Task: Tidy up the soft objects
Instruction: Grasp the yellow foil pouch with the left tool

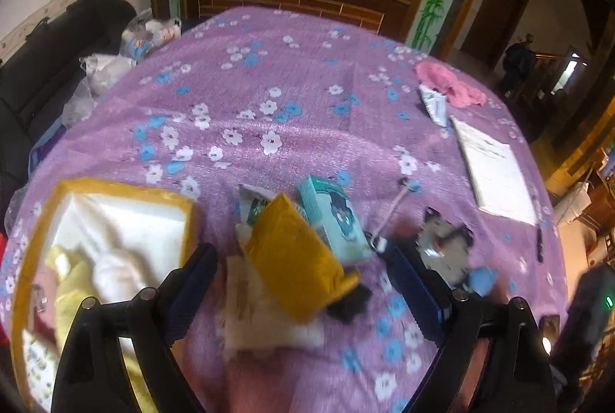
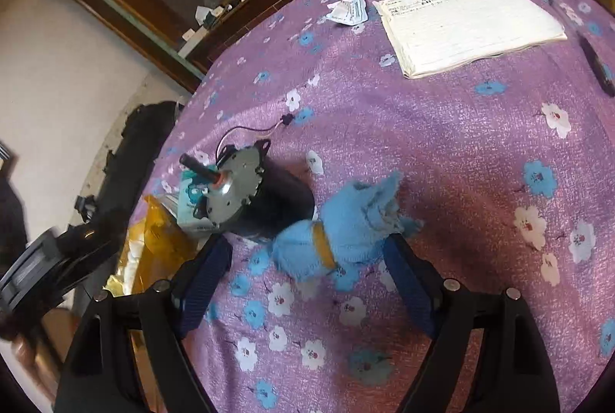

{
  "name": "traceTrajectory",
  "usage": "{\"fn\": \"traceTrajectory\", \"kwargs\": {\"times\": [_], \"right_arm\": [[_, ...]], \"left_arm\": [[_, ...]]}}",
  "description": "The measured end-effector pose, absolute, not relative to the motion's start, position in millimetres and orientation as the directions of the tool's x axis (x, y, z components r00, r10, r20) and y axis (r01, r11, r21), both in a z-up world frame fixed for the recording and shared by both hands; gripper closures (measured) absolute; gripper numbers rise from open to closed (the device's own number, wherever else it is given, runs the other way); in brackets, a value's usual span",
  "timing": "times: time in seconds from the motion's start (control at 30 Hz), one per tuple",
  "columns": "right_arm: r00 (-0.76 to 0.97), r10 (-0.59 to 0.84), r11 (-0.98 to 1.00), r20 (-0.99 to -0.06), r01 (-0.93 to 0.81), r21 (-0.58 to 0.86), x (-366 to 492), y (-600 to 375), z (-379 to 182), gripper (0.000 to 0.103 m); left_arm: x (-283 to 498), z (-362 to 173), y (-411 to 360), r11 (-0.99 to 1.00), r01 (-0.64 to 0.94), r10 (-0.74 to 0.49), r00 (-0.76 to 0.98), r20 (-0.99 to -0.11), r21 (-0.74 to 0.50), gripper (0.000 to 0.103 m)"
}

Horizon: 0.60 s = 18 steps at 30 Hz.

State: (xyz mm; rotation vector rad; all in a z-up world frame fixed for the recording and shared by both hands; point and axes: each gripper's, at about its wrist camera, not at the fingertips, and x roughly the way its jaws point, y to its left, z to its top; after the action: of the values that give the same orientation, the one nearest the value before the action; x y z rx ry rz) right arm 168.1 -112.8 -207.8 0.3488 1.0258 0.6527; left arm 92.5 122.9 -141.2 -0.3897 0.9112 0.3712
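While my right gripper (image 2: 307, 263) hangs over the purple flowered bedspread (image 2: 442, 151) with its jaws spread wide, the blue plush toy (image 2: 346, 232) lies between the fingertips, though I see no pad pressing on it. It is fuzzy, light blue, with a yellow band round its middle and a ragged tuft at one end, and it rests just beside a grey-faced motor (image 2: 246, 190) with a dark body. My left gripper (image 1: 307, 278) is also wide open and holds nothing; a yellow padded pouch (image 1: 296, 259) sits between its fingers, leaning against a teal carton (image 1: 334, 217). To the left stands a yellow-rimmed box (image 1: 115, 190) lined in white, holding a white soft lump (image 1: 115, 271) and a pale yellow cloth (image 1: 73, 278); what else is inside I cannot tell through the blur.
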Motion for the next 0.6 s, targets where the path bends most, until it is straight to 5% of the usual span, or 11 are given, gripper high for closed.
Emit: {"fn": "traceTrajectory", "kwargs": {"times": [0.07,0.13,0.33,0.6], "right_arm": [[0.358,0.635,0.771,-0.684,-0.349,0.533,167.8,-107.4,-207.9,0.021],[0.364,0.616,0.785,-0.698,-0.36,0.505,166.8,-103.5,-208.9,0.022],[0.378,0.589,0.806,-0.715,-0.335,0.488,165.6,-109.8,-211.3,0.047],[0.387,0.568,0.821,-0.727,-0.336,0.462,162.9,-111.4,-210.5,0.067]], "left_arm": [[104.3,-150.2,123.6,0.867,-0.474,0.151,0.546,-0.824,-0.155,0.017],[113.1,-159.9,124.2,0.861,-0.493,0.177,0.523,-0.834,-0.127,0.033],[107.0,-170.4,133.1,0.829,-0.536,0.176,0.52,-0.836,-0.159,0.076],[76.1,-161.1,130.7,0.819,-0.525,0.127,0.56,-0.819,-0.232,0.08]]}}
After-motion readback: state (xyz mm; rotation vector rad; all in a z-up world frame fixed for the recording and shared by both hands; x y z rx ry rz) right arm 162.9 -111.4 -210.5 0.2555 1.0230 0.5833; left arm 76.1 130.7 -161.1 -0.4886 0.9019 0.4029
